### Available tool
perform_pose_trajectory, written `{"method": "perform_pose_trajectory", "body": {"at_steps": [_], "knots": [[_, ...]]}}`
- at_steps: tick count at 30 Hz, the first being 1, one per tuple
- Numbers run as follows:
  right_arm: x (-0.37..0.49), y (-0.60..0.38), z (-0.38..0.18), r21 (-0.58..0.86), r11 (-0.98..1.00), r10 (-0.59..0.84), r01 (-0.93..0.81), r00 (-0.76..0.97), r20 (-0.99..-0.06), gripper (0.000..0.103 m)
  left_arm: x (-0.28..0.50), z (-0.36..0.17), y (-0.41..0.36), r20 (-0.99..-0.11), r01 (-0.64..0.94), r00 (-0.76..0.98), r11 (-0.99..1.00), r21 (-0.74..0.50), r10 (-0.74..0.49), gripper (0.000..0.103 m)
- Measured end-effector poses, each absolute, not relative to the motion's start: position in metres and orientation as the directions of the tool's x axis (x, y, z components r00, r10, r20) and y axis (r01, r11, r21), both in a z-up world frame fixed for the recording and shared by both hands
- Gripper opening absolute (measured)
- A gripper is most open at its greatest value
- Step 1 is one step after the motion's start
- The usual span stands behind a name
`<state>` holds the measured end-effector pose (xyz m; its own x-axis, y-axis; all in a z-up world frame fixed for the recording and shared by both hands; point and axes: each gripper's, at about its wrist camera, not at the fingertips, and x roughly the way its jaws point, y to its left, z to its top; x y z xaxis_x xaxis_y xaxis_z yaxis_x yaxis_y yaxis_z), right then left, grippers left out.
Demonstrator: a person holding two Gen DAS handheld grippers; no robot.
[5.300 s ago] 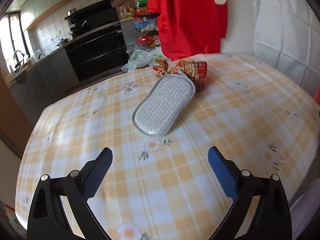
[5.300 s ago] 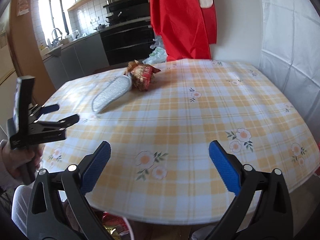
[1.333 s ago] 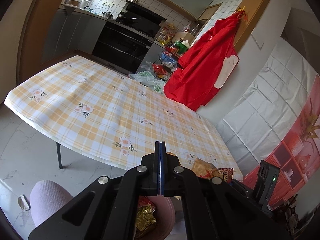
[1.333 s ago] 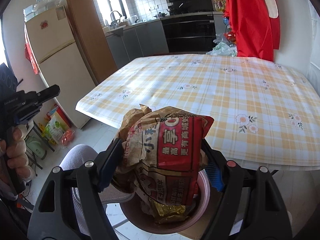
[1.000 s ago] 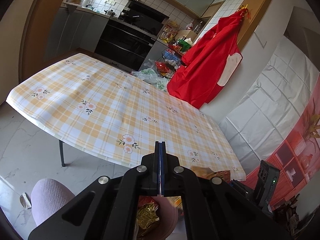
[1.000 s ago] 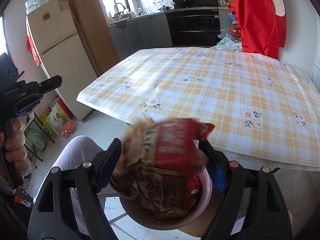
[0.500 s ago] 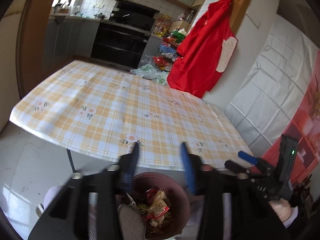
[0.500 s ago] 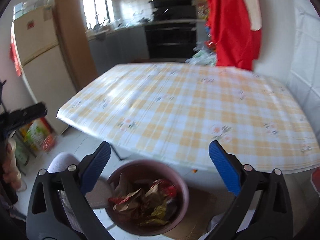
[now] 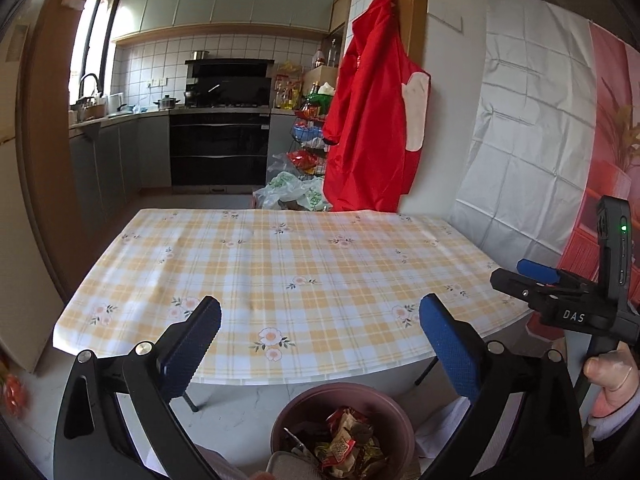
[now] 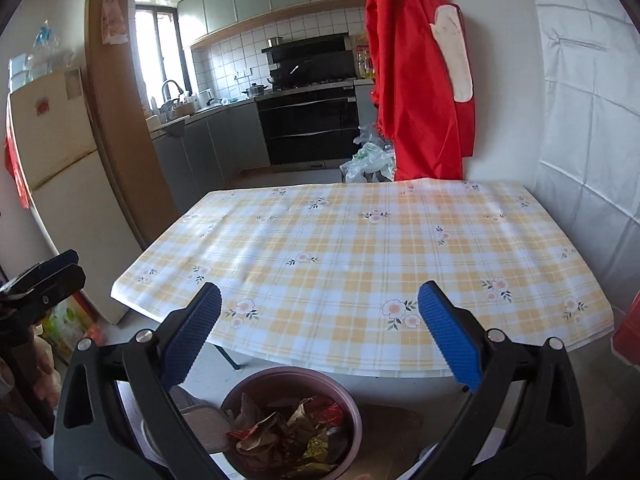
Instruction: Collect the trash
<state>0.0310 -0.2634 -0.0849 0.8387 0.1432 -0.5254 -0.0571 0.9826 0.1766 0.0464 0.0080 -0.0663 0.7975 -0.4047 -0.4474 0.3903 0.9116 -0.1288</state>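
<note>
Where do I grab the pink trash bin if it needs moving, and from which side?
Judging by shape, the bare rim of the pink bin, pinched from above, one finger inside and one outside. It stands upright and open, and its round body looks too wide to span.

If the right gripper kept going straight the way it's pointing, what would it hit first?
Probably the yellow checked floral tablecloth; the open right gripper aims over its near edge. Depth is hard to judge.

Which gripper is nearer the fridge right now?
Left. The left gripper is out on the side where the fridge stands; the right gripper sits further over, away from it.
</note>
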Motion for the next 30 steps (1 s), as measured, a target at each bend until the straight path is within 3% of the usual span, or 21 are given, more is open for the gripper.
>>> {"method": "perform_pose_trajectory", "body": {"at_steps": [30], "knots": [[0.027, -0.25, -0.089, 0.075, 0.997, 0.065, -0.028, 0.833, -0.549, 0.097, 0.042, -0.07, 0.003, -0.438, 0.315, 0.844, 0.947, -0.068, -0.311, 0.097]]}}
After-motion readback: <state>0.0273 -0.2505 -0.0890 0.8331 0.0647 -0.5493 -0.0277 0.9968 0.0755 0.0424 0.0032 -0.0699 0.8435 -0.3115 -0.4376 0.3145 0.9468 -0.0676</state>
